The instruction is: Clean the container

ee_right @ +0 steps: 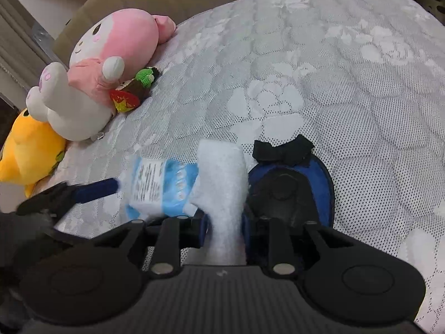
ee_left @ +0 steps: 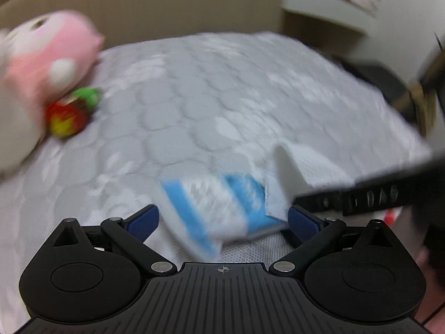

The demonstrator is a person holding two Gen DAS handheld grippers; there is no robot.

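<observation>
Right tongs (ee_right: 225, 222) pinch a white wipe (ee_right: 222, 183); open left tongs (ee_left: 222, 222) flank the wipe packet (ee_left: 214, 208).

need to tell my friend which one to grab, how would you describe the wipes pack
On the grey quilted mattress, look in front of the plush toys. The wipes pack is a flat blue-and-white packet beside the white wipe, the only printed wrapper there.

Fluffy white wipe (ee_right: 222, 183); glossy plastic packet (ee_right: 158, 186); quilted mattress cloth (ee_right: 347, 89).
</observation>
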